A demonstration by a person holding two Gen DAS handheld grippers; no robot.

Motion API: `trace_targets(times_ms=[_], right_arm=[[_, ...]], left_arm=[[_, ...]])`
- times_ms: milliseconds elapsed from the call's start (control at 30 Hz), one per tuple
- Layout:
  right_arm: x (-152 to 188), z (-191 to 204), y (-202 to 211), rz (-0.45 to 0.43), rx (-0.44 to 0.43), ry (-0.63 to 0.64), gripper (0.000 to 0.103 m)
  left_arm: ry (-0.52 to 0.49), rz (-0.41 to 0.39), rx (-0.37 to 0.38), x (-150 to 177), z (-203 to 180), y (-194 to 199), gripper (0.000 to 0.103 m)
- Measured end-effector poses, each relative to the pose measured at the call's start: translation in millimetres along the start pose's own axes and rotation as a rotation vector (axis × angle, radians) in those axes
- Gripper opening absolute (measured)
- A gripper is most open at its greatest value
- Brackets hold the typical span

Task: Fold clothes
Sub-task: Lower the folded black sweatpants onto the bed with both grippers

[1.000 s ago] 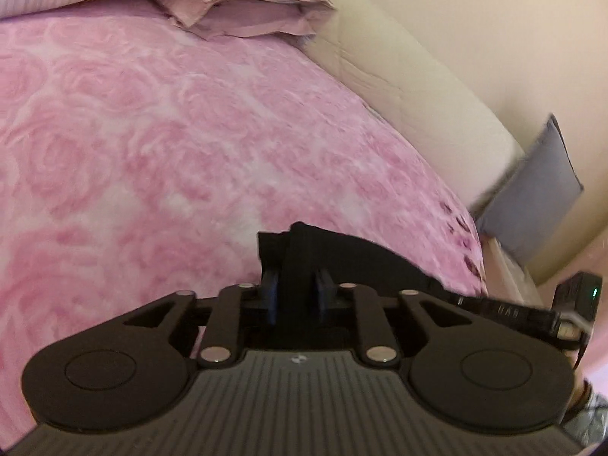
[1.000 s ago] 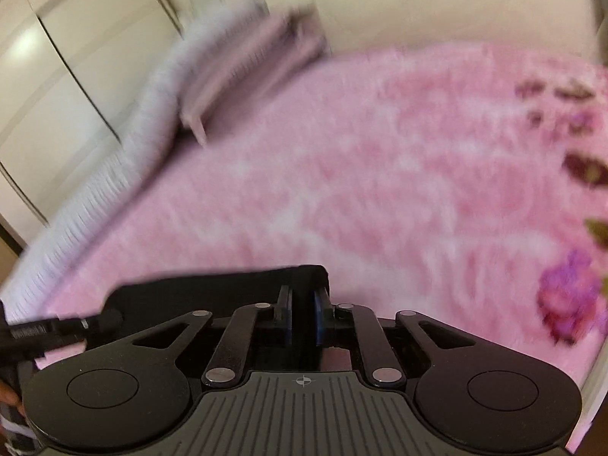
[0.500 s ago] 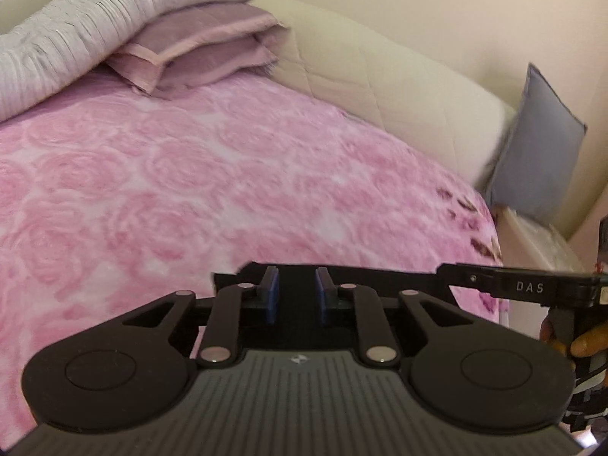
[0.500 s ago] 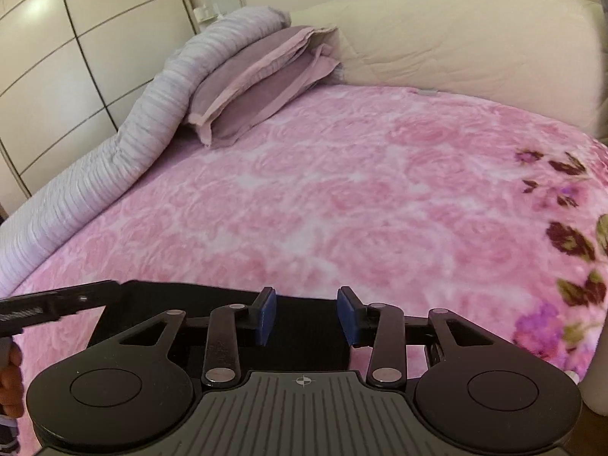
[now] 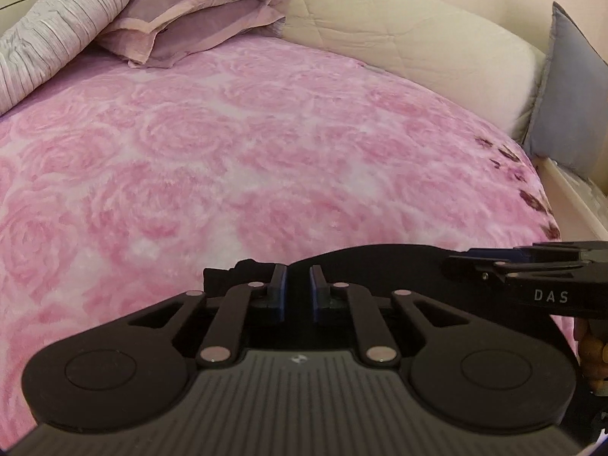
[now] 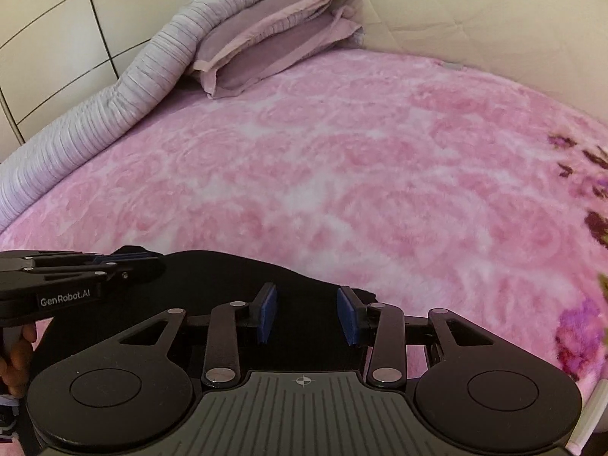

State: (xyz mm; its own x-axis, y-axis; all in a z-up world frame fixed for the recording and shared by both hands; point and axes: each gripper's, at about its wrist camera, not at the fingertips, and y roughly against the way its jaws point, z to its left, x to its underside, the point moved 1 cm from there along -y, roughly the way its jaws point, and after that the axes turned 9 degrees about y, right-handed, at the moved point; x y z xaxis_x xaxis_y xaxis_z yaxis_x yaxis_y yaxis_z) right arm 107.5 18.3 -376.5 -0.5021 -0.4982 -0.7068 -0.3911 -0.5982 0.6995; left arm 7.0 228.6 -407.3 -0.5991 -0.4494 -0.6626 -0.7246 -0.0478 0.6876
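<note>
Black garment (image 6: 228,285) lies at the near edge of the pink rose blanket (image 6: 342,174), stretched left to right, largely hidden by both tools. Left gripper (image 5: 297,288) is closing, nothing visibly pinched; right gripper (image 6: 307,313) stands released above the cloth.

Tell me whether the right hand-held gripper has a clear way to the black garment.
Probably yes: the right hand-held gripper stands open directly over the black garment, nothing between them.
</note>
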Motion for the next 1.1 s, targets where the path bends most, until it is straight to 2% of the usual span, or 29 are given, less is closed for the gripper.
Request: trace_targets(times_ms=[67, 200, 300, 400, 467, 567, 667, 767, 900, 1033, 1100], right_arm=[[-2, -4, 14, -0.004, 0.001, -0.023, 0.040], [13, -3, 83, -0.107, 0.005, -0.052, 0.040], [39, 16, 123, -0.140, -0.025, -0.036, 0.040], [72, 51, 139, -0.116, -0.044, 0.060, 0.040], [95, 76, 139, -0.091, -0.035, 0.135, 0.040], [118, 93, 117, -0.057, 0.067, 0.184, 0.039], [118, 91, 108, -0.053, 0.103, 0.163, 0.039], [112, 89, 124, -0.057, 0.139, 0.144, 0.040], [119, 90, 154, -0.094, 0.125, 0.086, 0.040], [133, 94, 133, -0.029, 0.152, 0.111, 0.039], [139, 93, 118, -0.001, 0.164, 0.118, 0.040]], left_arm=[[0.030, -0.014, 0.007, -1, 3, 19, 0.010], [0.114, -0.073, 0.002, 17, 12, 82, 0.010], [0.114, -0.103, -0.045, 50, 3, 128, 0.010], [0.125, -0.098, -0.067, 85, -7, 148, 0.010], [0.116, -0.075, -0.094, 108, -13, 144, 0.010], [0.120, -0.031, -0.145, 129, -15, 120, 0.008], [0.097, -0.024, -0.197, 123, -22, 119, 0.008], [0.088, -0.031, -0.224, 120, -32, 138, 0.008], [0.107, -0.036, -0.205, 132, -42, 155, 0.008], [0.107, -0.015, -0.228, 145, -41, 132, 0.008], [0.111, -0.012, -0.249, 144, -43, 133, 0.007]])
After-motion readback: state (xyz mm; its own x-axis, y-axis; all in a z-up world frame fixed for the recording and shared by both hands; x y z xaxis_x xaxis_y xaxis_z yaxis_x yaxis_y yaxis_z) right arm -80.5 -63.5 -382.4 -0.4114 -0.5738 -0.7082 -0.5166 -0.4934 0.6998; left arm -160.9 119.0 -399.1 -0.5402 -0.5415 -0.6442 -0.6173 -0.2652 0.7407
